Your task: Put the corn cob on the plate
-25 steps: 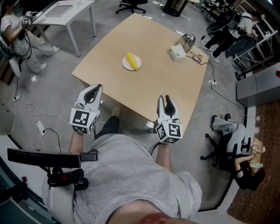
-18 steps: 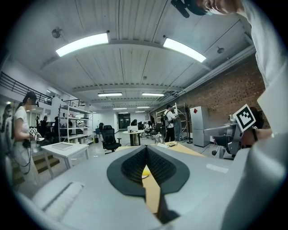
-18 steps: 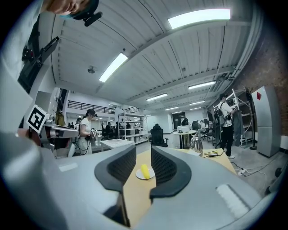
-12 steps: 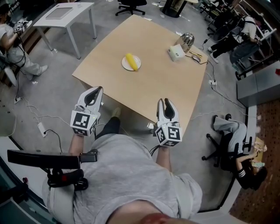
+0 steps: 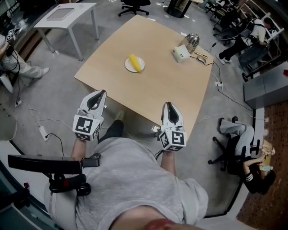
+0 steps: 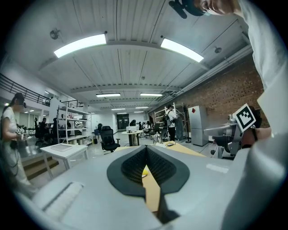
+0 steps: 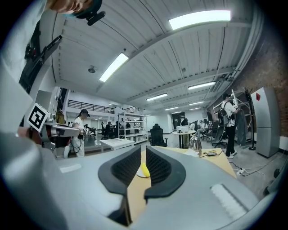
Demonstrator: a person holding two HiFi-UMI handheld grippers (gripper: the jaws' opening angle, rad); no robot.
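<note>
head view: wooden bench (image 5: 157, 87) fills the upper centre of the frame. white plate (image 5: 128, 67) sits in its upper middle part, and the yellow corn cob (image 5: 135, 62) lies on the plate, slanting across it. a white box (image 5: 181, 55) and a metal kettle (image 5: 192, 41) stand near the bench's upper right edge, well apart from the plate. left gripper (image 5: 101, 92) is held at lower left, off the bench's near edge. right gripper (image 5: 168, 104) is at lower centre right, just over the near edge. both are well apart from the plate. a small white table (image 5: 67, 11) stands in the upper left. a seated person (image 5: 249, 159) is at lower right.

left gripper view: left gripper (image 6: 145, 148) has its tips meeting, with only a hollow between the ribbed pads behind them. nothing is held. through that hollow a strip of bench (image 6: 153, 193) and a spot of the yellow corn cob (image 6: 144, 172) show, far off.

right gripper view: right gripper (image 7: 141, 150) has jaws nearly together, with a narrow slit left between the pads. they have just been closing, and nothing is between them. through the slit, the corn cob (image 7: 145, 170) shows on the plate (image 7: 139, 174), far off on the bench (image 7: 135, 197). the kettle (image 7: 194, 143) is at right centre.
</note>
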